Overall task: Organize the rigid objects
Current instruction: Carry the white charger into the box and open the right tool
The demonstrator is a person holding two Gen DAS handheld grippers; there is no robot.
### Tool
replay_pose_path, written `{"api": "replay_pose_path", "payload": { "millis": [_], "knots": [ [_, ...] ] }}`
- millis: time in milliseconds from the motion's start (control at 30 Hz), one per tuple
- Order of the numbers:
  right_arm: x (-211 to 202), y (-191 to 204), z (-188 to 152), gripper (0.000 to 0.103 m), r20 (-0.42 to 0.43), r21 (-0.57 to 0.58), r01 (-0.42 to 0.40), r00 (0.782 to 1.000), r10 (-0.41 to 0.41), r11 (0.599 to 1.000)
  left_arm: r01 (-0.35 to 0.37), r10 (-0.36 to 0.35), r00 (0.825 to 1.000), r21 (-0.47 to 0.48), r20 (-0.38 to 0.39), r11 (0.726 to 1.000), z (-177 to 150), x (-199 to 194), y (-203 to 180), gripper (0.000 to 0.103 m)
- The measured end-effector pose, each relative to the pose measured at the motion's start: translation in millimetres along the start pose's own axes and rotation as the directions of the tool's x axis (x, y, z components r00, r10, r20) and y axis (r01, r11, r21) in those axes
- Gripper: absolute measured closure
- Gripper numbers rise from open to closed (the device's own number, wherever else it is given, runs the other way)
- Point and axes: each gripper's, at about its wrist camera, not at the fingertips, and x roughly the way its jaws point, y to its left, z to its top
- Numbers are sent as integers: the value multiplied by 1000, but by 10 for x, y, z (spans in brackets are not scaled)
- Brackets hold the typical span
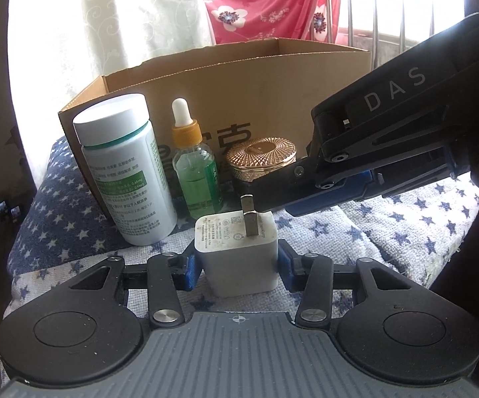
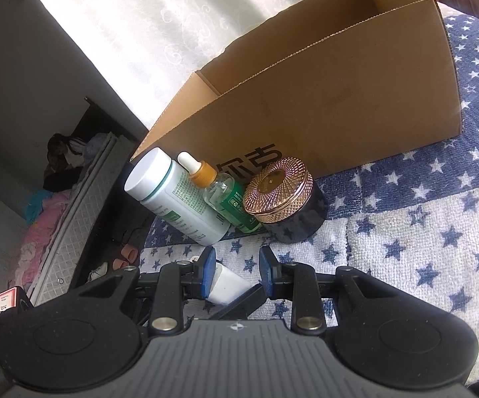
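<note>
My left gripper (image 1: pixel 237 258) is shut on a white plug charger (image 1: pixel 239 252) with its prongs up, just above the star cloth. Behind it stand a white pill bottle (image 1: pixel 126 172), a green dropper bottle (image 1: pixel 194 169) and a dark jar with a gold lid (image 1: pixel 261 157), all in front of an open cardboard box (image 1: pixel 239 79). My right gripper (image 2: pixel 236 267) is open and empty, reaching in from the right (image 1: pixel 272 192) above the charger (image 2: pixel 227 285). In the right wrist view the pill bottle (image 2: pixel 176 195), dropper bottle (image 2: pixel 226 195), jar (image 2: pixel 282 199) and box (image 2: pixel 339 99) lie ahead.
A blue-and-white star-patterned cloth (image 1: pixel 388 232) covers the surface. A pale curtain (image 1: pixel 123 16) and red floral fabric (image 1: pixel 266 3) hang behind the box. The surface's left edge drops to a floor with clutter (image 2: pixel 73 182).
</note>
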Motion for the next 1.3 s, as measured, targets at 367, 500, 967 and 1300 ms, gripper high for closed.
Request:
{"api": "replay_pose_path", "payload": {
  "millis": [367,500,967,1300],
  "knots": [
    [-82,94,-16,72,13,9,-18,1000,18,1000,33,-33,999,-62,-2,998,122,-175,175,60],
    [-274,307,134,72,62,-51,-60,996,63,997,26,-24,999,-55,37,998,430,-394,232,60],
    [-289,614,1649,72,93,-187,-59,993,77,981,87,-88,996,-32,-28,996,1832,250,540,61],
    [724,-7,2170,72,-157,-39,15,987,-21,999,77,-106,938,-98,-329,992,1912,1288,626,61]
  ]
}}
